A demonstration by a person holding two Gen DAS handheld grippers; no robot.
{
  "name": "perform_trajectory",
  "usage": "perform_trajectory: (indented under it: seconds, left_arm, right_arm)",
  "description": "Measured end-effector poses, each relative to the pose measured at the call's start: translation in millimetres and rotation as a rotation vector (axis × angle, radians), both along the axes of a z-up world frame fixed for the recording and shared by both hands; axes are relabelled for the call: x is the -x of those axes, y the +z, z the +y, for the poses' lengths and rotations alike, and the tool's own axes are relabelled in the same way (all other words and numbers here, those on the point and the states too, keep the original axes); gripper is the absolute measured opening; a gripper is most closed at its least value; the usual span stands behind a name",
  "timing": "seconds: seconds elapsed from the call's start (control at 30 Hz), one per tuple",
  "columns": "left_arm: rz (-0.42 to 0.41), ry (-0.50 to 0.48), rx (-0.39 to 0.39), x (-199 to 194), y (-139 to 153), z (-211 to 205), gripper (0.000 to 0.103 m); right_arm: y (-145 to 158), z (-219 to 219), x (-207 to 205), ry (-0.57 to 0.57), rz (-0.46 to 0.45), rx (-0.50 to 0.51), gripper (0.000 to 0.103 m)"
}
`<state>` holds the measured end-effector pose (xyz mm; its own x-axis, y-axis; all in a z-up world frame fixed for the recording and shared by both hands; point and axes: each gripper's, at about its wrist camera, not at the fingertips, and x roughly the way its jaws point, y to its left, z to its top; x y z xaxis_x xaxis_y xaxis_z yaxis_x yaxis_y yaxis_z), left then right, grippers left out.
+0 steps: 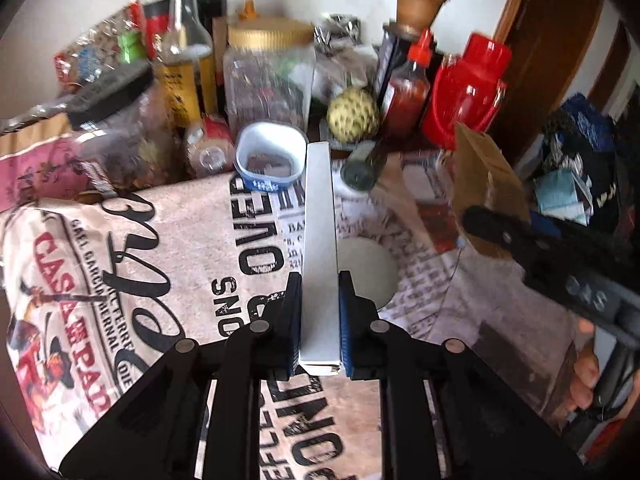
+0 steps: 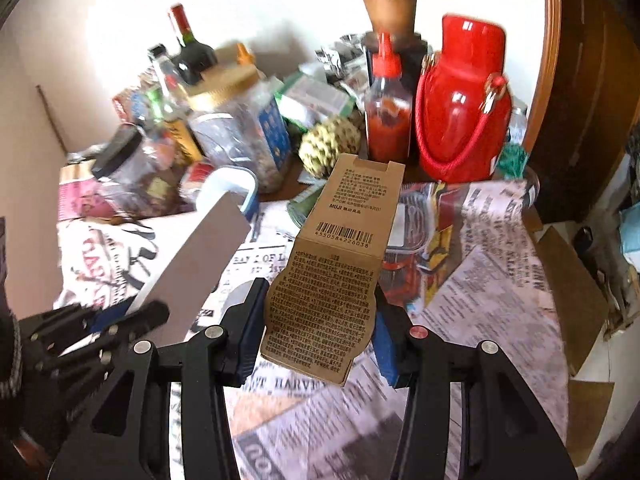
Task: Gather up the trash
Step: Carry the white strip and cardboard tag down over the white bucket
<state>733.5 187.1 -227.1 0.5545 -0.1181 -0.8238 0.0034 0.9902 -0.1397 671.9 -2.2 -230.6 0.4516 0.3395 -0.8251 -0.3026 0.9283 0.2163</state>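
White flat box [image 1: 318, 248] clamped edge-on between pads of left gripper [image 1: 319, 320], centre of left wrist frame, long edge running up toward blue-rimmed white tub [image 1: 269, 160]. Same box seen lower left of right wrist frame [image 2: 196, 260], tilted, above printed tablecloth [image 2: 492, 292]. Brown kraft carton [image 2: 332, 280], flattened, barcode and printed text facing camera, pinched between fingers of right gripper [image 2: 320, 324], centre of right wrist frame; also visible at right of left wrist frame [image 1: 486, 184], raised off cloth. Both cartons held clear of table, near each other but apart. Upper half of both frames: red jug [image 2: 464, 108] with cord handle, red-capped sauce bottle [image 2: 388, 112], scaly green fruit [image 2: 328, 144], gold-lidded clear jar [image 1: 268, 76], dark wine bottle [image 2: 192, 52]. Motion blur across background; labels mostly unreadable.
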Motion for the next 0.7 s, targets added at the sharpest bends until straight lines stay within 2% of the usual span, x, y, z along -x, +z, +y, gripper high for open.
perform_trajectory:
  seconds: [0.13,0.37,0.47,0.7]
  left_arm:
    - [-0.062,0.051,0.012,14,32,-8,0.016]
    - [-0.195,0.135,-0.015,55,96,-39,0.016]
    - [-0.233,0.195,-0.053,77,117,-60,0.016]
    - [-0.304,0.311,-0.049,139,150,-97,0.016]
  right_arm:
    - [28,-16,13,0.029,-0.036,-0.037,0.044]
    - [79,-51,40,0.084,-0.141,-0.08,0.044]
    - [98,-69,54,0.113,-0.184,-0.098,0.044]
    - [132,-106,89,0.198,-0.284,-0.119,0.044]
